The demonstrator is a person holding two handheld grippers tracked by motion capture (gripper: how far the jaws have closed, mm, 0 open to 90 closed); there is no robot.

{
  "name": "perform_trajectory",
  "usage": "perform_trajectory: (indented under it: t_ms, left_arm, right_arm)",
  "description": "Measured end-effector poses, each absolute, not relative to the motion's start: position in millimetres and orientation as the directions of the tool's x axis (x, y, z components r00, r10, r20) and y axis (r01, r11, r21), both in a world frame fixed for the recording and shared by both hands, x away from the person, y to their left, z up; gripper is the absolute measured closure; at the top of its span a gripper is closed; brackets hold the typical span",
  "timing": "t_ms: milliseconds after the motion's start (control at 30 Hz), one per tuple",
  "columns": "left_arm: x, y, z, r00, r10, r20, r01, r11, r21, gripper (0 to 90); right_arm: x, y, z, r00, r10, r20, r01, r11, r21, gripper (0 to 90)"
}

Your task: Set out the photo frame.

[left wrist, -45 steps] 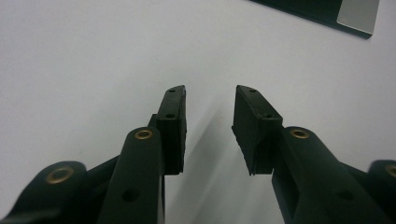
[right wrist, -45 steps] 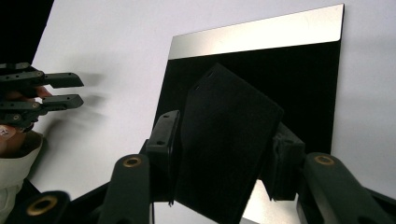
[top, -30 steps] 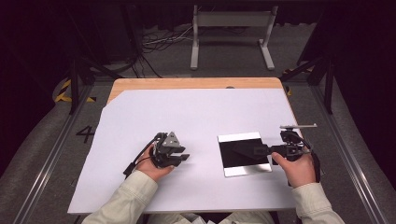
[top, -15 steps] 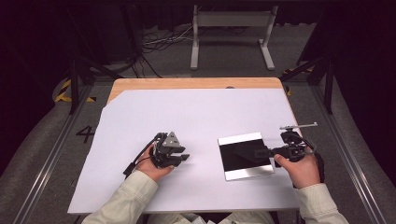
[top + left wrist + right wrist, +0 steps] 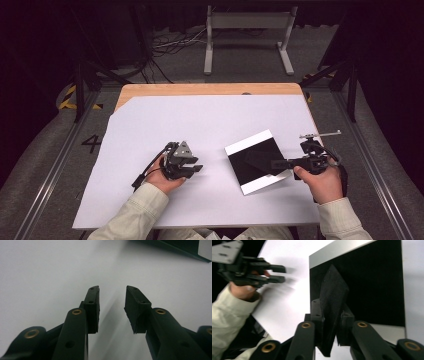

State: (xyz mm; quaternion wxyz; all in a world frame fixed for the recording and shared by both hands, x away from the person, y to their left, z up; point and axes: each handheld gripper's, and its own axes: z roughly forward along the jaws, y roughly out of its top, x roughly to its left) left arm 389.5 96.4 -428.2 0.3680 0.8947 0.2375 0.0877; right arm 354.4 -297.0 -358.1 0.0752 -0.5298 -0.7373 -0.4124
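— Where was the flat black square card with white bands along two opposite edges (image 5: 257, 161)?

— It lay on the white sheet covering the tabletop (image 5: 200, 125), turned askew, just beside the right tool (image 5: 278, 162) on its left in the high view. A dark triangular flap (image 5: 333, 302) stood up from the card's near side.

— And what was the right tool doing?

— Its jaws had just been closing, and in the right gripper view they pinched that dark flap between them, with the black face of the card spread out behind it. The person's right hand (image 5: 320, 182) held the tool level, pointing at the card.

— The left tool?

— The left tool (image 5: 196, 169) rested on the white sheet, well apart from the card, to the card's left in the high view. In the left gripper view its jaws stood partly apart with nothing but the bare sheet between them. The left hand (image 5: 162, 176) gripped it from below, a pale sleeve (image 5: 135, 215) trailing back.
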Motion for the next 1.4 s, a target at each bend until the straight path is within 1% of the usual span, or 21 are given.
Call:
perform_trajectory:
  t_ms: [100,300,533,700,867,967,1100,1300,1400]
  left_arm:
    - [390,96,-428,0.871,0.49,-0.018,0.361,-0.616,0.7,65.0]
    - [390,96,-428,0.872,0.49,-0.018,0.361,-0.617,0.699,65.0]
    - [390,96,-428,0.871,0.491,-0.017,0.362,-0.617,0.699,65.0]
    - [390,96,-428,0.872,0.49,-0.015,0.36,-0.619,0.698,64.9]
    - [390,96,-428,0.872,0.49,-0.011,0.358,-0.621,0.698,64.7]
    - [390,96,-429,0.871,0.491,-0.012,0.359,-0.619,0.699,64.5]
    - [389,96,-428,0.871,0.491,-0.012,0.359,-0.62,0.698,64.5]
    - [389,96,-428,0.872,0.489,-0.01,0.357,-0.622,0.697,64.5]
    - [389,96,-428,0.871,0.49,-0.01,0.357,-0.621,0.698,64.4]
  right_arm:
    - [352,-294,-355,-0.458,0.684,0.567,0.831,0.104,0.546,85.7]
    - [347,-288,-349,-0.505,0.658,0.559,0.802,0.117,0.586,87.2]
    - [347,-289,-348,-0.503,0.665,0.552,0.772,0.06,0.632,87.3]
    - [346,-289,-350,-0.517,0.686,0.513,0.708,0.006,0.706,87.3]
    - [343,-283,-356,-0.552,0.713,0.433,0.615,-0.003,0.788,87.3]
    - [342,-278,-360,-0.575,0.711,0.405,0.569,-0.009,0.823,87.3]
    - [340,-272,-364,-0.602,0.726,0.331,0.498,0.017,0.867,87.2]
    - [341,-268,-363,-0.661,0.72,0.211,0.453,0.158,0.878,87.0]
    - [341,-270,-362,-0.69,0.701,0.181,0.44,0.207,0.874,86.9]
